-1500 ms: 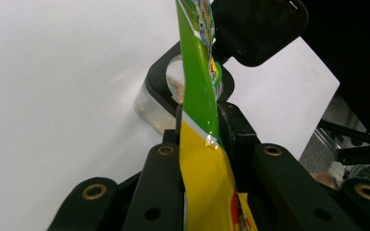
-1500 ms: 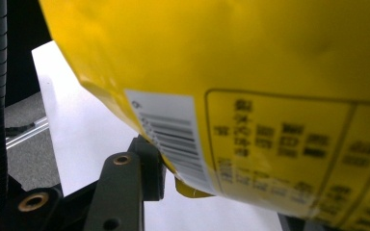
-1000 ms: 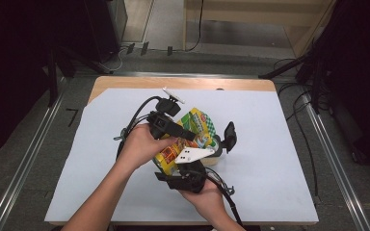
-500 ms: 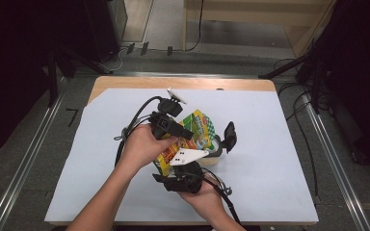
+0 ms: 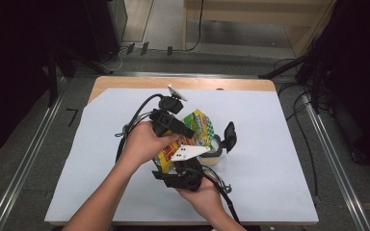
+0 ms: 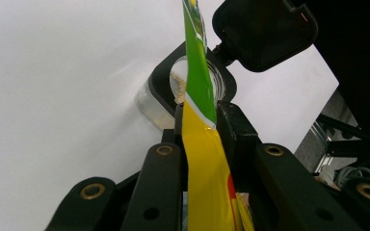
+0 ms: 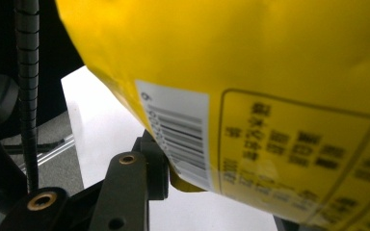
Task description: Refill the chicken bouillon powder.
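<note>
The yellow-green pouch (image 6: pixel 200 144) is clamped edge-on in the left tool (image 6: pixel 200 113), above a jar (image 6: pixel 192 86) on the counter (image 5: pixel 279 159). Its lower corner is gripped by the right tool (image 7: pixel 173 173).

Yellow packet (image 7: pixel 250 72) seen close up, its back panel bearing a white barcode label (image 7: pixel 178 134) and blurred printed text. The right gripper (image 7: pixel 183 183) holds the packet's lower corner against its left jaw. Behind: white table (image 7: pixel 101 120) and black ribbed cable (image 7: pixel 28 91).
</note>
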A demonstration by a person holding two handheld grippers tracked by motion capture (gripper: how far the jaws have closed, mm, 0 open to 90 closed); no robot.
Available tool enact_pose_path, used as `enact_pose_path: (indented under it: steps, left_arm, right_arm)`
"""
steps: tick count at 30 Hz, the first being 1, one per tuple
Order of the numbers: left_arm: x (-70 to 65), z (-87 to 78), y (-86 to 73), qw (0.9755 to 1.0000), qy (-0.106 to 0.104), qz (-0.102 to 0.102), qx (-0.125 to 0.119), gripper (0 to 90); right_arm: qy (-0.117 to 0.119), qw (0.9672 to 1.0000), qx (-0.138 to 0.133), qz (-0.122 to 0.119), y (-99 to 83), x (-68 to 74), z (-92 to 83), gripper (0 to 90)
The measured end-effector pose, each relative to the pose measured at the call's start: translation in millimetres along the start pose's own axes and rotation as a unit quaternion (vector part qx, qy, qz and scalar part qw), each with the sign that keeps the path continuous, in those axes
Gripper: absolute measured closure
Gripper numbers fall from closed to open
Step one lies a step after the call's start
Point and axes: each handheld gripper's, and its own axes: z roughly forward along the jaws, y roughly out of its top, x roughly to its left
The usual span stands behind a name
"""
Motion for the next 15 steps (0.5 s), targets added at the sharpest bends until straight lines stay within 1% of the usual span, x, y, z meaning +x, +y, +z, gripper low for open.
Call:
enact_pose_path:
  steps: [2,5,9,10,11,13,15]
  left_arm:
    - [0.5,0.3,2.5,1.0,0.001,-0.002,0.007,81.7]
    - [2.0,1.2,6.3,0.9999,-0.004,-0.005,0.016,82.6]
    - [6.2,2.0,12.6,0.9994,-0.019,-0.018,0.024,82.7]
    - [6.8,1.8,14.5,0.9992,-0.021,-0.019,0.026,82.7]
    - [7.2,1.8,16.5,0.9991,-0.023,-0.02,0.03,83.3]
    - [9.5,2.1,20.1,0.9985,-0.034,-0.023,0.036,83.5]
    - [14.6,3.1,24.0,0.9971,-0.051,-0.035,0.045,83.6]
  right_arm:
    - [0.002,1.0,-0.003,0.001,1.0,0.1,-0.7,61.9]
    - [0.004,1.0,-0.004,0.003,2.4,-0.6,-2.0,62.3]
    - [0.006,1.0,-0.005,0.006,3.8,-1.7,-3.2,62.5]
    - [0.01,0.9999,-0.005,0.008,4.5,-1.7,-3.7,62.5]
    - [0.009,0.9999,-0.005,0.006,5.1,-2.0,-4.1,62.6]
    - [0.009,0.9999,-0.005,0.004,5.6,-1.7,-4.6,62.6]
    - [0.01,0.9999,-0.005,0.002,6.0,-1.2,-5.1,62.7]
